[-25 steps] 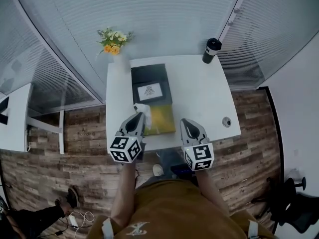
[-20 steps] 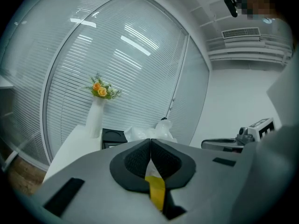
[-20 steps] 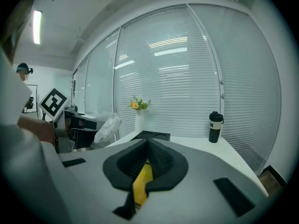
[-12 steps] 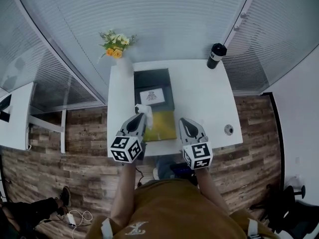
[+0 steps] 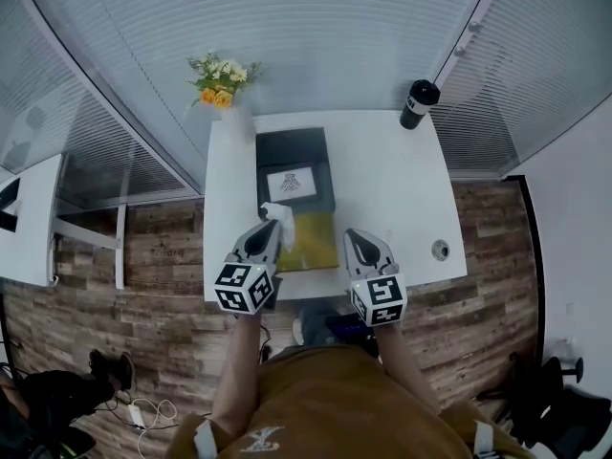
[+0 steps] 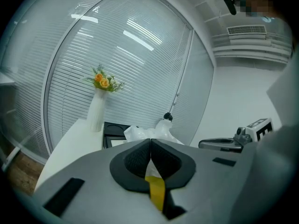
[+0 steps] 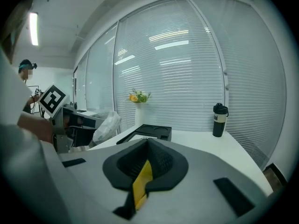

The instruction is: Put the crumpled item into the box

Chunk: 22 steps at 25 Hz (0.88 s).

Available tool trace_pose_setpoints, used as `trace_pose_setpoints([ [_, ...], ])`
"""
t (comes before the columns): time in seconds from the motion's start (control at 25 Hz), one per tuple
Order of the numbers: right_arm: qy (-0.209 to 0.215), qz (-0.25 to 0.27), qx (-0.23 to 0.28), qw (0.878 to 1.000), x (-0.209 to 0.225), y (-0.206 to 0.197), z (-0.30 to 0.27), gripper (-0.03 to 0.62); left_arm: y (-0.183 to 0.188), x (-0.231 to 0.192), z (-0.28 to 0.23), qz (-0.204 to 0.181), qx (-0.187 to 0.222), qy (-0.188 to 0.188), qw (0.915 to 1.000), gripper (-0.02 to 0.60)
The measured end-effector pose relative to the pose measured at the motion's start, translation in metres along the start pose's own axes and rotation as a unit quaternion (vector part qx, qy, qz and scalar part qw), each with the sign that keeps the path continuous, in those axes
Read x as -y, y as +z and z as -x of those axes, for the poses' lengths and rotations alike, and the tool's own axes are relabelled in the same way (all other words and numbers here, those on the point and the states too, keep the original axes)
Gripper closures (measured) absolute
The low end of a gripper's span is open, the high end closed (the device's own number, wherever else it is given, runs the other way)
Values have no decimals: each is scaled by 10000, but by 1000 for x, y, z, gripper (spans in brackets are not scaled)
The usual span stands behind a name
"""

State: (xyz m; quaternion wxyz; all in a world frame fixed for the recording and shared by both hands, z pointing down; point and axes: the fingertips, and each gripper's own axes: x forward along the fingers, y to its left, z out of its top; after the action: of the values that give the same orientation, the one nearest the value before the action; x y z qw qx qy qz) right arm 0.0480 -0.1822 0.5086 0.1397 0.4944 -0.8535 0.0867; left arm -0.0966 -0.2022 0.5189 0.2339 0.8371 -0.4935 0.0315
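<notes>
**Counter with box, crumpled item held in left jaws**

- Counter (image 5: pixel 402 189): white, rectangular, set against slatted blinds.
- Box (image 5: pixel 292 153): black, shallow, lying left of centre and reaching towards the far edge. A white card (image 5: pixel 291 184) lies in its near half.
- Yellow pad (image 5: pixel 314 239): flat, at the near edge, touching the near side of the box.
- Crumpled item (image 5: pixel 280 214): white and thin, possibly plastic. It is held at the left side of the yellow pad, just short of the box and outside it.
- Left gripper (image 5: pixel 271 226): at the near edge, jaws pressed together on the crumpled item, which bulges out beyond their tips.
- Right gripper (image 5: pixel 356 237): at the near edge, just right of the yellow pad. Its jaws are closed on each other with nothing between them.
- Vase (image 5: pixel 234 122): white, with orange and yellow flowers, at the far left corner.
- Bottle (image 5: pixel 419 103): black, upright, at the far right corner.
- Round fitting (image 5: pixel 440 250): small, near the near right corner.
</notes>
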Motion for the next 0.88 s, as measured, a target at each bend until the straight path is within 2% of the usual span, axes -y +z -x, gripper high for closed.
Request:
trace_pose_setpoints([
  [0.24, 51, -58, -137, 9999, -2, -12, -5, 582, -13, 1, -6, -121, -220, 1, 9997, 555],
  [0.88, 91, 10, -519, 9986, 6, -46, -22, 582, -59, -11, -23, 36, -786, 80, 9969, 555],
])
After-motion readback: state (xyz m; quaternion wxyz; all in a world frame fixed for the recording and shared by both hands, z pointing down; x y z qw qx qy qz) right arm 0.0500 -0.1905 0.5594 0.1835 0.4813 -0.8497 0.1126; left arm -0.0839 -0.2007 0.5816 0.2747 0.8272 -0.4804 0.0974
